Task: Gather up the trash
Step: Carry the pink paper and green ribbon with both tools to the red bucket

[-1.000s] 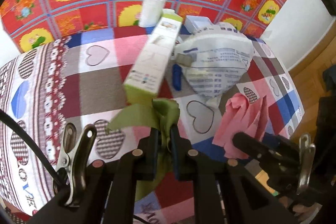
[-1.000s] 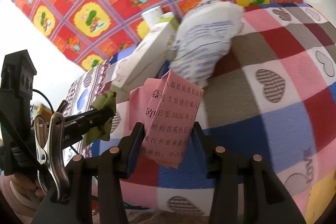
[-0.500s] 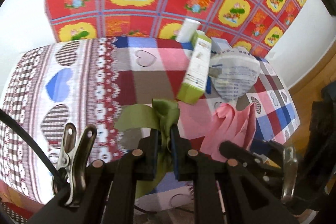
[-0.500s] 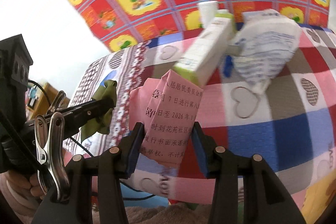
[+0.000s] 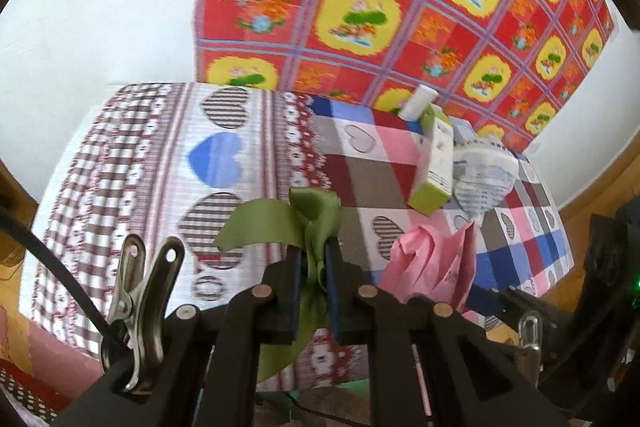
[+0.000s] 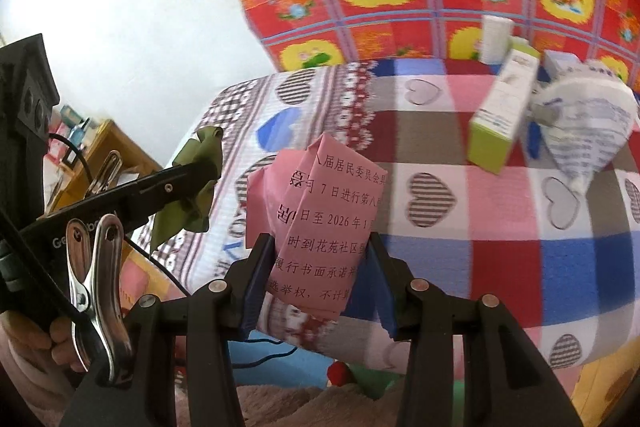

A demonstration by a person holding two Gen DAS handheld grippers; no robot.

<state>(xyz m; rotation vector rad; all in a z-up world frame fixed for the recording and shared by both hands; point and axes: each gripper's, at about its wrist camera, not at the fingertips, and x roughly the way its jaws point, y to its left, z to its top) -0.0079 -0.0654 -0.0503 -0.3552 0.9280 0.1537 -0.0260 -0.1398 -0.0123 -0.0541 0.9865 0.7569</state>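
Observation:
My left gripper (image 5: 313, 259) is shut on a crumpled green ribbon (image 5: 280, 223), whose tail hangs down between the fingers. From the right wrist view that gripper (image 6: 200, 175) shows at the left with the green ribbon (image 6: 188, 195) in it. My right gripper (image 6: 314, 259) is shut on a folded pink paper (image 6: 320, 219) printed with black characters. The pink paper (image 5: 432, 263) also appears at the lower right of the left wrist view. Both grippers hang near the table's front left edge.
On the patchwork heart tablecloth (image 6: 480, 227) lie a green-and-white carton (image 6: 500, 115), a printed white bag (image 6: 588, 123), a white cup (image 6: 494, 39) and a small blue item (image 6: 534, 139). A red-and-yellow cloth (image 5: 400, 7) hangs behind. A person's hand (image 6: 36, 343) holds the left tool.
Both grippers have pulled back and to the left from the carton and bag, keeping their hold on the ribbon and the paper. More of the table's left side and white wall shows.

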